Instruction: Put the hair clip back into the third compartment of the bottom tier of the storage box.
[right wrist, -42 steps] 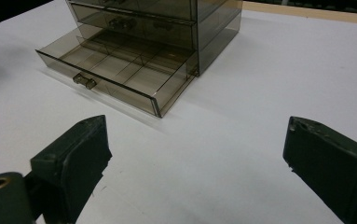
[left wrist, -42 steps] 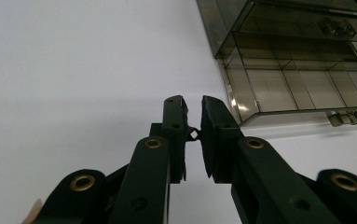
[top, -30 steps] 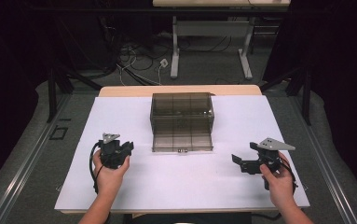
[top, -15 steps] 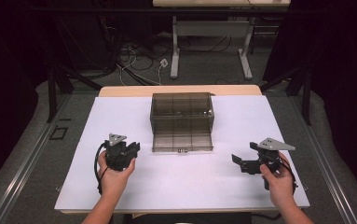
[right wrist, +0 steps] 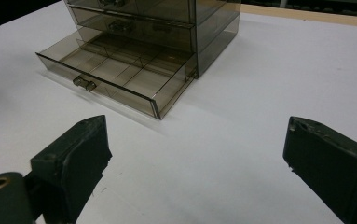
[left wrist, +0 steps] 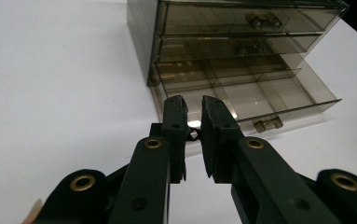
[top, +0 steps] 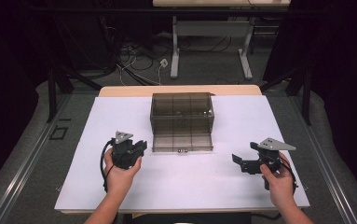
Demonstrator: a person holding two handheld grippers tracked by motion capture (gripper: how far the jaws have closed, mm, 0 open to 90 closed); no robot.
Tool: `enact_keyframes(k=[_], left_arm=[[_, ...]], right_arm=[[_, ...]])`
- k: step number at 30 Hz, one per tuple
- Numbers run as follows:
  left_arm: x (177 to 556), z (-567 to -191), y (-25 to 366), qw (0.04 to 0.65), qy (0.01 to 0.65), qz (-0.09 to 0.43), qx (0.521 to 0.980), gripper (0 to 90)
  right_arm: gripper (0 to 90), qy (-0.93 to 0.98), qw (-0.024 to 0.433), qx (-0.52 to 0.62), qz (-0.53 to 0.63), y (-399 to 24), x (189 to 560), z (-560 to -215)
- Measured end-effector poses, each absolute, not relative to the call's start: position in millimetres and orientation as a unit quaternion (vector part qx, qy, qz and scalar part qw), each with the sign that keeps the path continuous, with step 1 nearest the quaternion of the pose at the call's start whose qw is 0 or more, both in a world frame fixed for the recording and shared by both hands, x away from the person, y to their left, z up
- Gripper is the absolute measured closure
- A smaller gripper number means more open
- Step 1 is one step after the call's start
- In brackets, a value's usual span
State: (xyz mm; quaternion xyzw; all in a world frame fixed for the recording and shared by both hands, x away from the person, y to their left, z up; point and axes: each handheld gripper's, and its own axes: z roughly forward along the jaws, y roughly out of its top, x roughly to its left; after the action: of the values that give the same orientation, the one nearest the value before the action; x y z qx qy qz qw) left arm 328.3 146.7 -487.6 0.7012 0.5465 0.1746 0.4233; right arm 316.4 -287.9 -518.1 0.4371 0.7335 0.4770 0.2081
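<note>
Since a second ago the left tongs (top: pixel 136 148) have travelled from the bench's nine o'clock side toward the centre, ending just beside the front left corner of the smoky plastic drawer cabinet (top: pixel 181 114); the right tongs (top: pixel 240 163) have stayed where they were, at about four o'clock on the bench (top: pixel 92 140).

The cabinet sits at the middle of the white bench surface, toward twelve o'clock, three drawers tall. Its bottom drawer (top: pixel 182 140) is pulled out toward six o'clock, showing dividers inside and a small handle (top: pixel 182 150) at the middle of its front wall. The two upper drawers look pushed in.

In the left gripper view the left tongs (left wrist: pixel 194 119) are nearly clenched, the black jaws standing close with only a narrow slit between them and nothing visibly gripped; they point at the near corner of the open drawer (left wrist: pixel 241 100), whose handle (left wrist: pixel 266 124) lies off at about three o'clock of the jaw tips.

In the right gripper view the right tongs (right wrist: pixel 197 144) are released, jaws spread wide apart over bare white bench (right wrist: pixel 260 84), with the cabinet (right wrist: pixel 167 28) and its open drawer (right wrist: pixel 120 70) ahead at about eleven o'clock, well apart from the jaws.

A hand (top: pixel 120 175) holds the left tool, and the other hand (top: pixel 278 182) the right.
</note>
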Motion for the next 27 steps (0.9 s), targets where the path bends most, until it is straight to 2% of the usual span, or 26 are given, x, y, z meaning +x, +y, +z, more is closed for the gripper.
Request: enact_keyframes(k=[27], left_arm=[[356,-475,104,0.437,0.52,0.153,0.718,79.7]], right_arm=[[6.2,0.727,0.21,0.443,0.48,-292,315,-515]])
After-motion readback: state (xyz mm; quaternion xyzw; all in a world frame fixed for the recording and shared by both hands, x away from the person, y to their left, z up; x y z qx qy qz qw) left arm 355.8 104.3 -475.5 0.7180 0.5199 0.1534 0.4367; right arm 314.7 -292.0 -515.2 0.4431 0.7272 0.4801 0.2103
